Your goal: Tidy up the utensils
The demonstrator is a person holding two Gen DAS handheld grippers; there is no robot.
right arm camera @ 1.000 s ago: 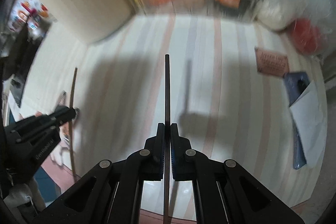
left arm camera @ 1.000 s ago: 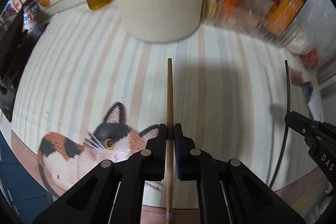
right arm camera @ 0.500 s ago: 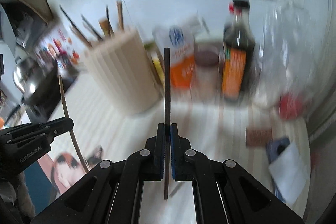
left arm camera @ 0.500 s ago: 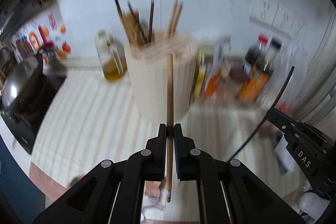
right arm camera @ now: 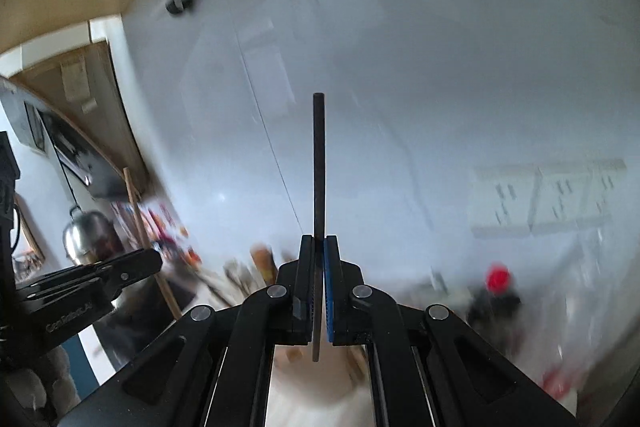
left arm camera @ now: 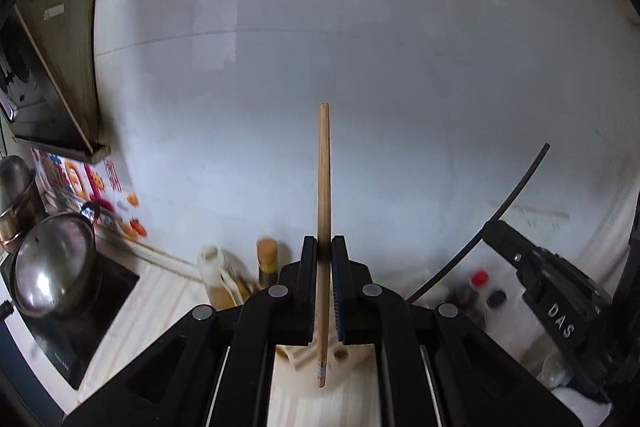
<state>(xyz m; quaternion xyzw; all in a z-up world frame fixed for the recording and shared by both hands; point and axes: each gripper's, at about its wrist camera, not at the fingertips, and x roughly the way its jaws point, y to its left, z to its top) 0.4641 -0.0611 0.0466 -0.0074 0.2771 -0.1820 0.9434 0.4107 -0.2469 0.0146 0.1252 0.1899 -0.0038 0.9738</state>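
Two chopsticks now high above worktop: we lifted both off striped mat a second ago. Left gripper (left arm camera: 324,243) jaws clamp wooden chopstick (left arm camera: 323,187); right gripper (right arm camera: 319,241) jaws clamp dark chopstick (right arm camera: 319,167). Holder (left arm camera: 344,355) directly below; insertion likely next.

The left gripper (left arm camera: 324,247) has its jaws clamped on a pale wooden chopstick (left arm camera: 323,187), which stands upright against the white wall (left arm camera: 360,67). Below the jaws shows the top of a cream utensil holder (left arm camera: 348,353). At right the other gripper (left arm camera: 490,231) pinches a dark chopstick (left arm camera: 516,187). A steel pot (left arm camera: 52,267) sits at the surface's left edge, an oil bottle (left arm camera: 218,279) near the back edge.
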